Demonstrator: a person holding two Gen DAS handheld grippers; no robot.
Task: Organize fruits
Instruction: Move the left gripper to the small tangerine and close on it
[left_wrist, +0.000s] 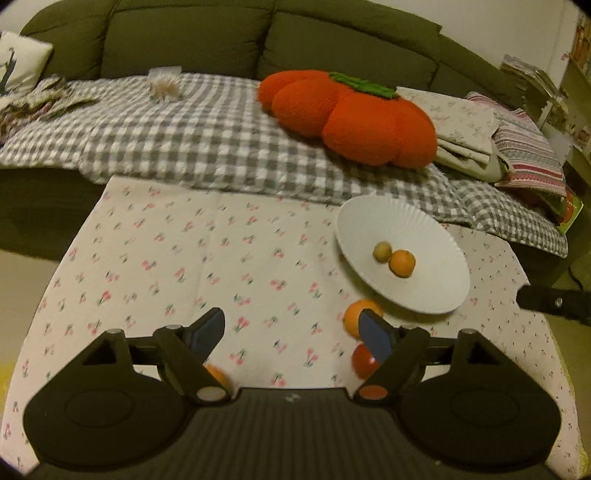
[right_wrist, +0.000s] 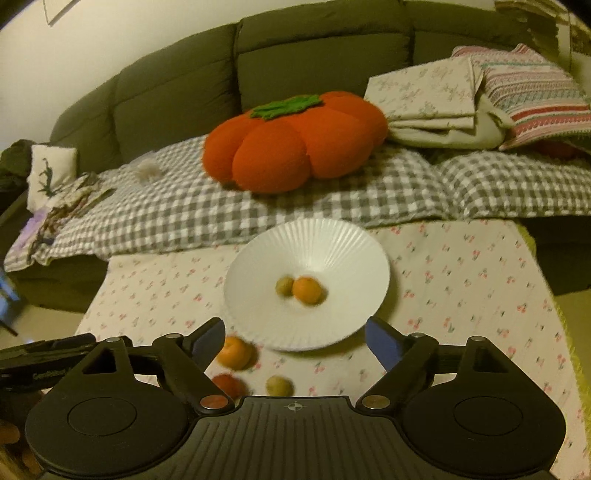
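Note:
A white ribbed plate (left_wrist: 424, 295) (right_wrist: 332, 243) on the cherry-print cloth holds a small green fruit (left_wrist: 381, 251) (right_wrist: 283, 286) and an orange (left_wrist: 402, 263) (right_wrist: 307, 290). Beside the plate's near edge lie an orange (left_wrist: 352, 314) (right_wrist: 236, 352), a red fruit (left_wrist: 362, 362) (right_wrist: 229, 384) and a green fruit (right_wrist: 279, 385). Another orange (left_wrist: 218, 376) lies under my left gripper's left finger. My left gripper (left_wrist: 293, 336) is open and empty above the cloth, left of the plate. My right gripper (right_wrist: 295, 341) is open and empty, over the plate's near rim.
A sofa with a grey checked blanket (left_wrist: 184, 140) runs along the table's far edge. On it lie a big orange pumpkin cushion (left_wrist: 351, 114) (right_wrist: 295, 144) and folded linens (left_wrist: 480, 129) (right_wrist: 461, 99). The right gripper's body (left_wrist: 554, 304) shows at the left view's right edge.

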